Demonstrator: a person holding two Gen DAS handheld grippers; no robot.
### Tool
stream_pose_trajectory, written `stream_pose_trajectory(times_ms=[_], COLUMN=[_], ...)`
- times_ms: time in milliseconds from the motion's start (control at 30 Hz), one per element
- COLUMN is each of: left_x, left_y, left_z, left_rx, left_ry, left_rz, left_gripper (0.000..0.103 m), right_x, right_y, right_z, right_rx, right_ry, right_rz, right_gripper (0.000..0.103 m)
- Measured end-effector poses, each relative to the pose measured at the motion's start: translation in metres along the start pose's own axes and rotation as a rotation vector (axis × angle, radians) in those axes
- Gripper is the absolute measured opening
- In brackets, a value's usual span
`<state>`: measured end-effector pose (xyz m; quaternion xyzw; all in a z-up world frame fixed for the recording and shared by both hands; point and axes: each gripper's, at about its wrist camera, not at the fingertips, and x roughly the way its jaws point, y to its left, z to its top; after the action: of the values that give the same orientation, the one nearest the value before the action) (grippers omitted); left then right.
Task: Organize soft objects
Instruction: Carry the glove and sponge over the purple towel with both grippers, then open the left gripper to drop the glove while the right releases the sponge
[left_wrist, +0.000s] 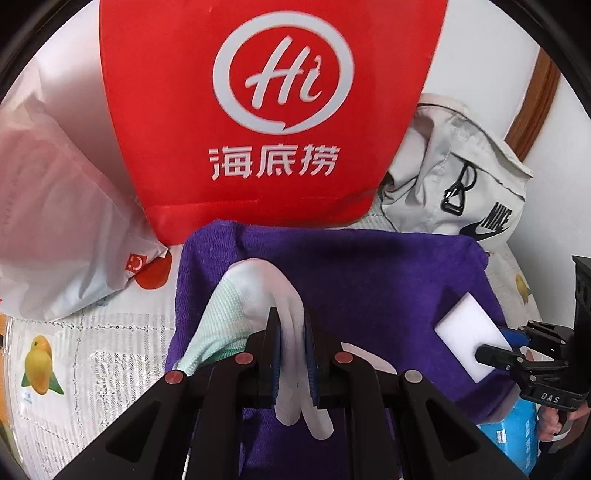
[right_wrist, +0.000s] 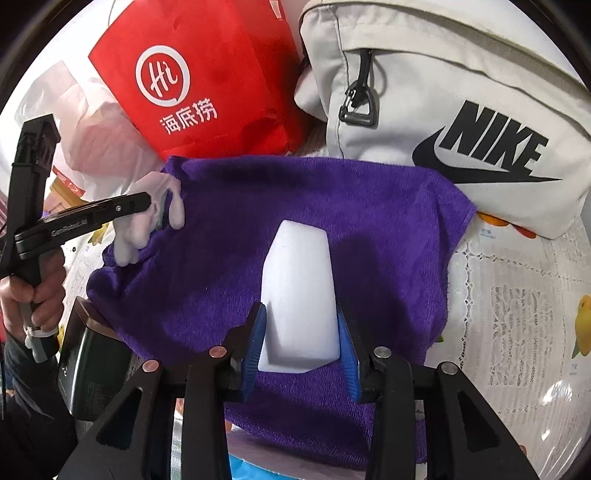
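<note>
— Gripping what, in your left hand?

— Pinching a white sock (left_wrist: 258, 291) in my left gripper (left_wrist: 293, 354), jaws nearly together on the fabric, its folded body hanging over the left part of the purple towel (left_wrist: 369, 273) and its loose ends dangling below the pads. That gripper tilts steeply downward; from the right wrist camera my left hand (right_wrist: 35, 291) is wrapped around the handle at the frame's left edge.

— And the right?

— My right gripper (right_wrist: 301, 347) also points steeply down, its blue pads (right_wrist: 255, 343) closed against the two sides of a white foam block (right_wrist: 299, 291), jaws partly apart at the block's width. The block sits over the middle-right of the towel; whether it rests on the cloth I cannot tell.

— What lies around them?

— Behind the towel stands a red bag (left_wrist: 273, 110) with a white "Hi" logo, a translucent plastic bag (left_wrist: 62, 221) to its left, a pale Nike bag (right_wrist: 461, 110) to its right, all on a fruit-print tablecloth (left_wrist: 74, 350)
</note>
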<state>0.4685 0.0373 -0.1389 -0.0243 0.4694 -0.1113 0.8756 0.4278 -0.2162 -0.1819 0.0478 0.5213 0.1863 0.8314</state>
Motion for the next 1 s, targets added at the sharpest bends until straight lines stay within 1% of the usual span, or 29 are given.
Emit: stream_pose_trajectory(times_ms=[33, 67, 100, 133, 167, 200, 233, 267, 300, 367, 500, 567, 633, 700, 733, 767, 800, 867, 933, 1000], left_x=[0.001, 0.000, 0.000, -0.001, -0.002, -0.004, -0.007, -0.011, -0.016, -0.028, -0.054, -0.070, -0.087, -0.106, -0.112, -0.123, -0.130, -0.146, -0.161, -0.172], left_y=[0.000, 0.000, 0.001, 0.002, 0.002, 0.002, 0.002, 0.002, 0.002, 0.001, -0.002, -0.004, -0.003, -0.002, -0.003, -0.002, -0.001, 0.001, 0.001, 0.003], left_z=[0.000, -0.001, -0.002, -0.003, -0.003, -0.004, -0.006, -0.008, -0.009, -0.012, -0.019, -0.026, -0.035, -0.046, -0.049, -0.057, -0.062, -0.074, -0.087, -0.100], left_rx=[-0.007, -0.012, -0.014, -0.015, -0.016, -0.018, -0.020, -0.023, -0.025, -0.021, -0.030, -0.048, -0.066, -0.090, -0.097, -0.113, -0.125, -0.142, -0.146, -0.151], left_ry=[0.003, 0.002, 0.009, 0.016, 0.023, 0.026, 0.022, 0.018, 0.011, -0.008, -0.021, -0.030, -0.049, -0.073, -0.081, -0.095, -0.104, -0.122, -0.134, -0.118], left_rz=[-0.003, -0.006, -0.005, 0.000, 0.010, 0.022, 0.032, 0.041, 0.048, 0.061, 0.119, 0.151, 0.167, 0.153, 0.145, 0.133, 0.132, 0.154, 0.168, 0.162], left_gripper=[0.012, 0.012, 0.014, 0.019, 0.030, 0.041, 0.047, 0.059, 0.064, 0.065, 0.070, 0.071, 0.071, 0.071, 0.071, 0.071, 0.071, 0.071, 0.071, 0.071], right_x=[0.000, -0.001, -0.002, -0.003, -0.004, -0.006, -0.008, -0.010, -0.011, -0.019, -0.036, -0.046, -0.061, -0.074, -0.081, -0.089, -0.097, -0.111, -0.125, -0.136], right_y=[0.000, 0.001, 0.001, 0.001, 0.000, -0.002, -0.004, -0.005, -0.007, -0.008, -0.006, -0.003, 0.004, 0.010, 0.013, 0.017, 0.021, 0.030, 0.038, 0.046], right_z=[0.000, 0.000, 0.000, 0.000, -0.001, -0.001, -0.002, -0.003, -0.004, -0.006, -0.013, -0.019, -0.027, -0.035, -0.039, -0.044, -0.049, -0.058, -0.067, -0.078], right_rx=[-0.001, -0.002, -0.005, -0.007, -0.006, 0.000, 0.009, 0.021, 0.027, 0.037, 0.055, 0.066, 0.063, 0.055, 0.053, 0.052, 0.049, 0.036, 0.022, 0.002], right_ry=[0.003, 0.003, 0.004, 0.002, -0.002, -0.006, -0.006, 0.000, 0.001, -0.007, -0.011, -0.018, -0.044, -0.065, -0.073, -0.088, -0.103, -0.129, -0.156, -0.173], right_rz=[-0.001, -0.005, -0.012, -0.019, -0.025, -0.027, -0.024, -0.019, -0.019, -0.036, -0.048, -0.065, -0.098, -0.099, -0.100, -0.109, -0.120, -0.139, -0.136, -0.106], right_gripper=[0.040, 0.045, 0.049, 0.055, 0.059, 0.060, 0.061, 0.061, 0.061, 0.061, 0.061, 0.067, 0.067, 0.071, 0.078, 0.081, 0.083, 0.089, 0.090, 0.090])
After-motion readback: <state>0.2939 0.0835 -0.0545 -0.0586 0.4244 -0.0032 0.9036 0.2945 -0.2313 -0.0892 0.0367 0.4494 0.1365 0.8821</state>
